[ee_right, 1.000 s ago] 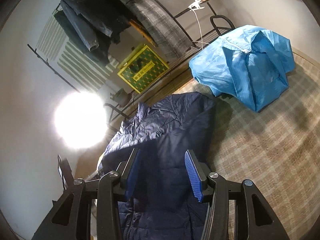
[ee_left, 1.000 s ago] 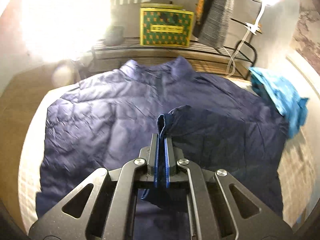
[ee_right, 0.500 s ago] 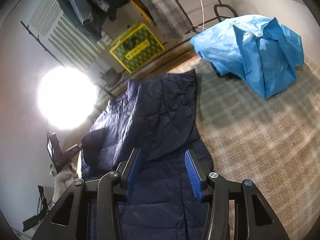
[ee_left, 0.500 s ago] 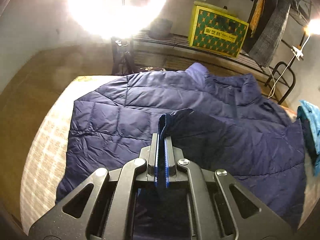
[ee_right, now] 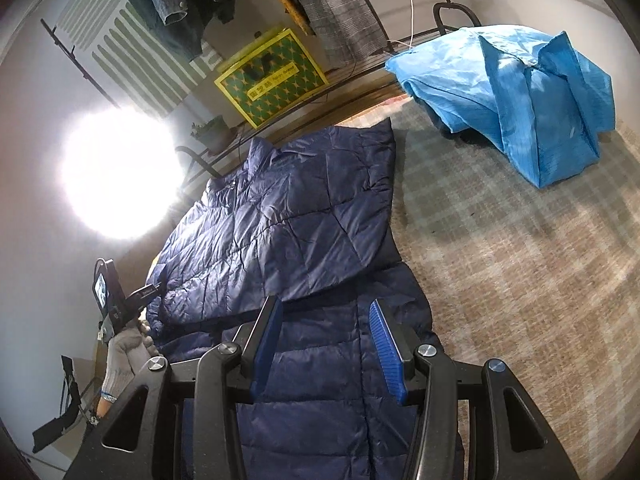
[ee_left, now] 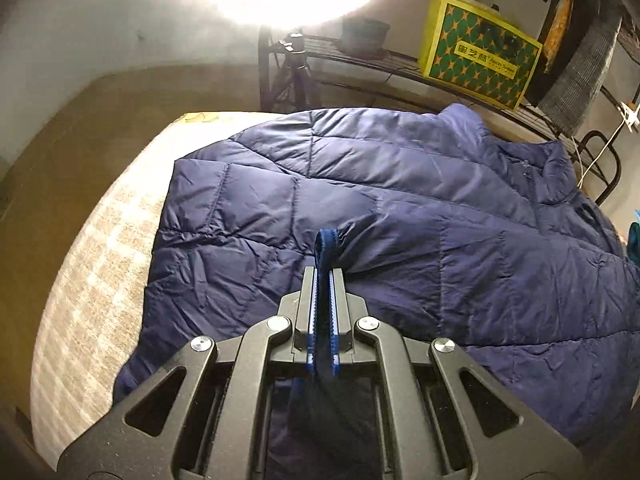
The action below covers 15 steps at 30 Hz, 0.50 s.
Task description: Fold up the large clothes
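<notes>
A navy quilted jacket (ee_left: 400, 208) lies spread on a checked bed cover (ee_left: 96, 280), collar toward the far rack. My left gripper (ee_left: 324, 276) is shut on the jacket's sleeve cuff (ee_left: 326, 242), which sticks up past the fingertips above the jacket's front; the rest of the sleeve hangs below the jaws. In the right wrist view the jacket (ee_right: 304, 240) has one side folded over its front. My right gripper (ee_right: 325, 308) hovers open over the lower part of the jacket with nothing between its blue pads.
A crumpled light-blue garment (ee_right: 520, 96) lies on the bed cover (ee_right: 520, 280) to the right. A metal rack behind holds a yellow-green box (ee_left: 476, 52) and hanging clothes (ee_right: 328, 8). A bright lamp (ee_right: 116, 176) glares. A gloved hand (ee_right: 124, 356) shows at left.
The left gripper has carried the cuff leftward and lower across the jacket, still shut on it. The right gripper has shifted slightly down toward the jacket, jaws unchanged.
</notes>
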Motion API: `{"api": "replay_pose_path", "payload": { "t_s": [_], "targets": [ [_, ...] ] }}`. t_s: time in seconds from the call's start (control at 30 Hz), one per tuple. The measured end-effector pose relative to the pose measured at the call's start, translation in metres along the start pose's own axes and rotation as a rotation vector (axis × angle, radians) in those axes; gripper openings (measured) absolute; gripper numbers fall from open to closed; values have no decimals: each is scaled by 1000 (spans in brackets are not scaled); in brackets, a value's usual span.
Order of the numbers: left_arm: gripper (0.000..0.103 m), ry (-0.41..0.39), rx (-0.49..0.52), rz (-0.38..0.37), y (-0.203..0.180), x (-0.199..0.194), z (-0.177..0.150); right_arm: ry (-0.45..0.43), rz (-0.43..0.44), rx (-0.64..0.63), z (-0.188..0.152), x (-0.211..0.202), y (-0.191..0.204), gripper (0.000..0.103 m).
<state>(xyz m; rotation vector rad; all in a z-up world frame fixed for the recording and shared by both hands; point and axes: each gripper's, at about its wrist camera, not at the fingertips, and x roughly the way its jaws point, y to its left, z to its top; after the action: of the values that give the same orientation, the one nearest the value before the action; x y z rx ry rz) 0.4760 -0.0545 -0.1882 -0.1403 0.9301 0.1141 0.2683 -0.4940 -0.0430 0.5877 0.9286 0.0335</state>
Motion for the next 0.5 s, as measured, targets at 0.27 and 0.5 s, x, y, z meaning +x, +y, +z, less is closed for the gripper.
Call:
{"api": "replay_pose_path", "payload": {
  "t_s": [0.27, 0.5],
  "targets": [
    [34, -22, 66, 53, 1, -12, 9, 1, 6, -26, -5, -2, 9, 49],
    [38, -78, 40, 17, 33, -70, 6, -31, 10, -63, -9, -17, 18, 49]
  ]
}}
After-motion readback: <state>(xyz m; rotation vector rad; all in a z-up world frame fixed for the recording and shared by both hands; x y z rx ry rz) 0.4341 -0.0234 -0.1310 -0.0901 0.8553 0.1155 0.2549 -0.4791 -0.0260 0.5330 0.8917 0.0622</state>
